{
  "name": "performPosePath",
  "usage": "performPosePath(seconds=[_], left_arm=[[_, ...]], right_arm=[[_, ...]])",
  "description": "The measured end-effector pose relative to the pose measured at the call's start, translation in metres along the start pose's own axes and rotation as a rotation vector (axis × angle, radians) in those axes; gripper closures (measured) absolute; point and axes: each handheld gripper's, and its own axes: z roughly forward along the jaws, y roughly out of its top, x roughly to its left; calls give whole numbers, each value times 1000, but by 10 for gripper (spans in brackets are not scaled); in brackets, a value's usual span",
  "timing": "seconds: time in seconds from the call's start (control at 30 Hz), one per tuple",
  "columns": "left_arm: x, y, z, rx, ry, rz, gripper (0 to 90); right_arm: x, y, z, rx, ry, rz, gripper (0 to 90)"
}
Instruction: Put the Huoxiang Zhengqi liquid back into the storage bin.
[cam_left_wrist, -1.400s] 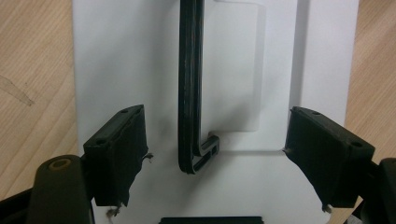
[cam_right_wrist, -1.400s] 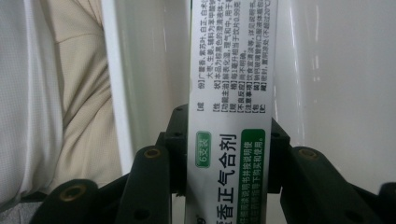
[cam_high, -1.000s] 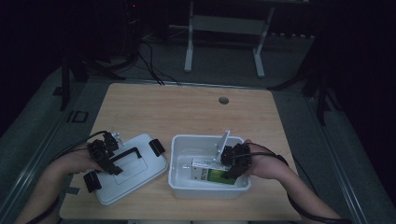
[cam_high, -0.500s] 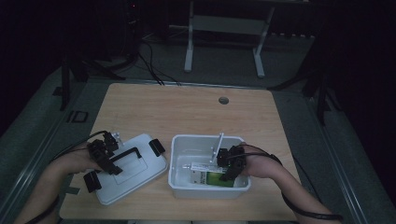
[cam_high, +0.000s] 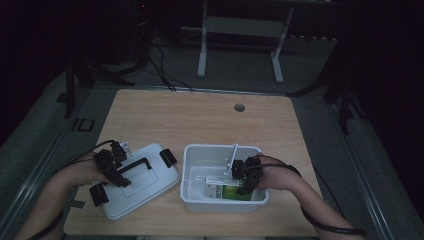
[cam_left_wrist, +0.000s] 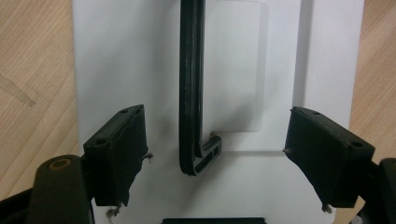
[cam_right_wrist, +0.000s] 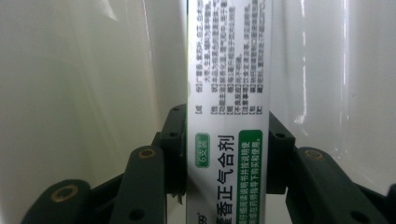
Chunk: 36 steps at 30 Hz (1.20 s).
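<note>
- The right tool is down inside the white bin at the near right of the worktop. It has the green-and-white medicine box between its jaws, which have just been opening. The pads stand at the box sides; I cannot tell if they press it.
- The left tool rests over the white lid at the near left. Its jaws stand wide on either side of the black handle and do not touch it.
- Risk: if the jaws open further while the box is not flat on the bin floor (I judge it is close), the box can tip or fall onto the other small things in the bin.
- Risk: the lid lies just beside the near edge; a push from the left tool could slide it off.
- The worktop is light wood with a round cable hole. The room is dark, with a metal stand on the floor far behind.
</note>
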Motion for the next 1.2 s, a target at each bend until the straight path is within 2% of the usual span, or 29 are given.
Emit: performPosePath(seconds=[0.07,0.17,0.33,0.57,0.7,0.93,1.07,1.2], left_arm=[[0,0,0,0,3,0,209],[0,0,-2,1,7,2,209],[-1,0,-3,0,2,-3,209],[-3,3,-3,-8,-6,0,215],[-3,4,-2,-9,-5,-4,224],[-4,9,0,-9,-1,0,254],[-9,15,0,-21,-9,10,254],[-10,21,0,-18,1,22,262]], right_arm=[[1,0,-3,-5,-9,2,600],[1,-1,-11,-43,-3,6,598],[5,-3,-25,-63,-11,6,595],[5,-12,-48,-139,-26,22,597],[5,-22,-63,-178,-47,38,593],[2,-47,-86,-227,-104,83,528],[0,-63,-92,-241,-131,111,489],[-5,-78,-92,-246,-143,155,414]])
